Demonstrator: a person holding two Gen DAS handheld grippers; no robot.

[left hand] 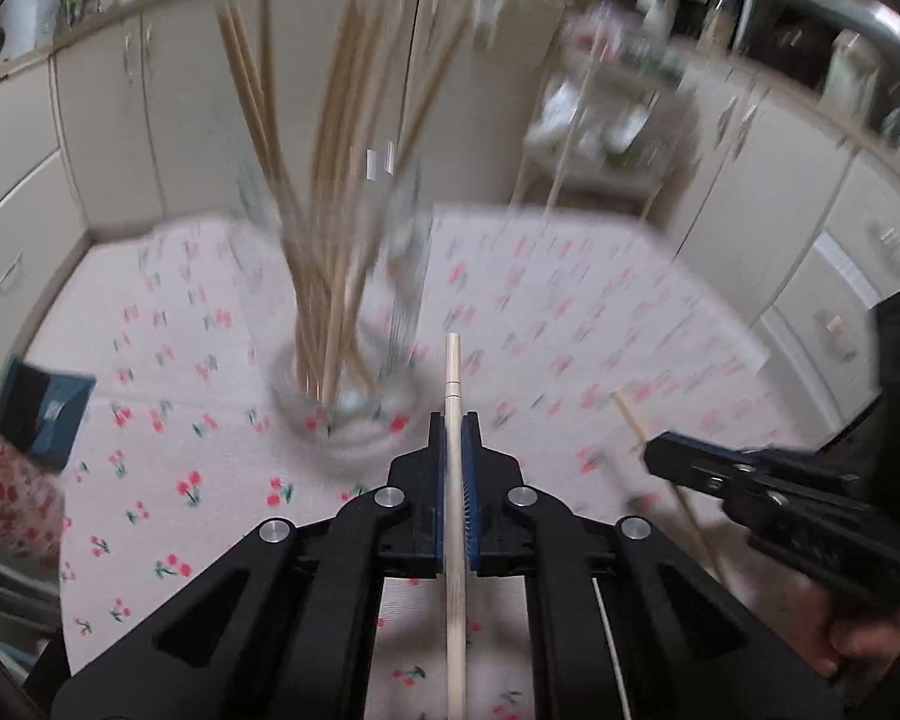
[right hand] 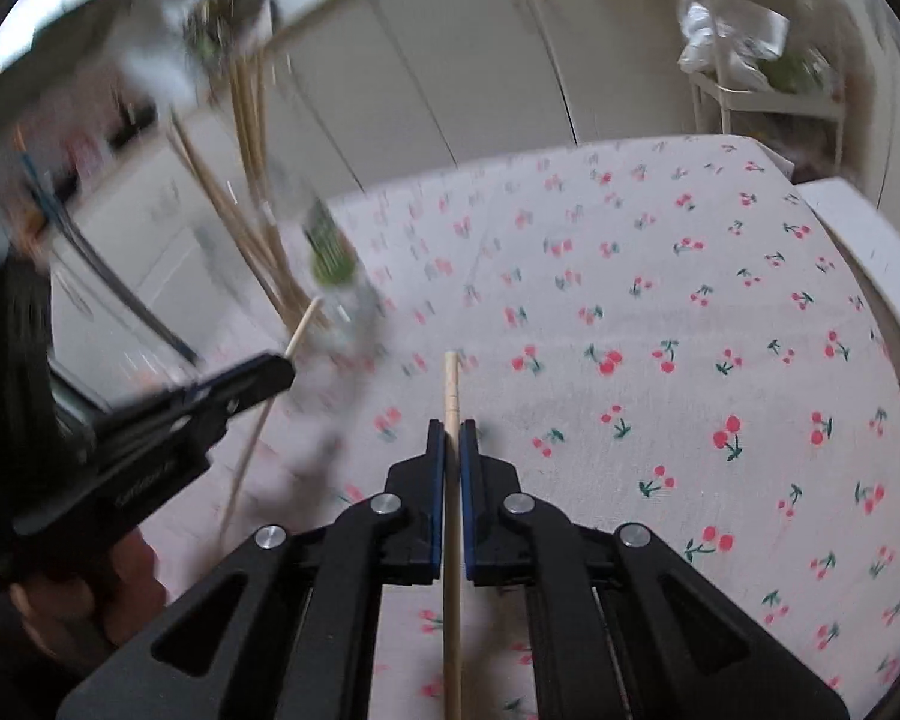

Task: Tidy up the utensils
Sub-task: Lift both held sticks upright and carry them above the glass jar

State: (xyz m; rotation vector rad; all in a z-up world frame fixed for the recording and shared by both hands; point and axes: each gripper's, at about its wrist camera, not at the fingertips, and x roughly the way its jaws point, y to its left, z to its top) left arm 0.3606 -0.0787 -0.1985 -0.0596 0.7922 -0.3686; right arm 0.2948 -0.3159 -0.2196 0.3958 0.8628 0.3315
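Two chopsticks in hand, one per gripper: left gripper jaws clamped on a pale chopstick running straight along the jaw line, tip poking out ahead; right gripper jaws clamped likewise on a second chopstick. Both held above the surface, a cherry-print cloth. Ahead of the left gripper, near, a glass jar already bristling with chopsticks, fanned out and leaning every way. Light, stiff, smooth wooden sticks: little weight to fight, but likely to pivot or slip between flat pads if pinched off-centre, so best gripped mid-length with the stick lined up along the jaws, as now. Jar looks fragile and, being glass, probably easy to tip if knocked at the rim. In the way: the fanned sticks crowding the jar mouth, leaving narrow gaps for another; also the two grippers close together, each showing at the edge of the other's view. Off to the left, a dark box and a red-patterned bag; cabinets behind, well apart. Much blur, so fine detail uncertain.
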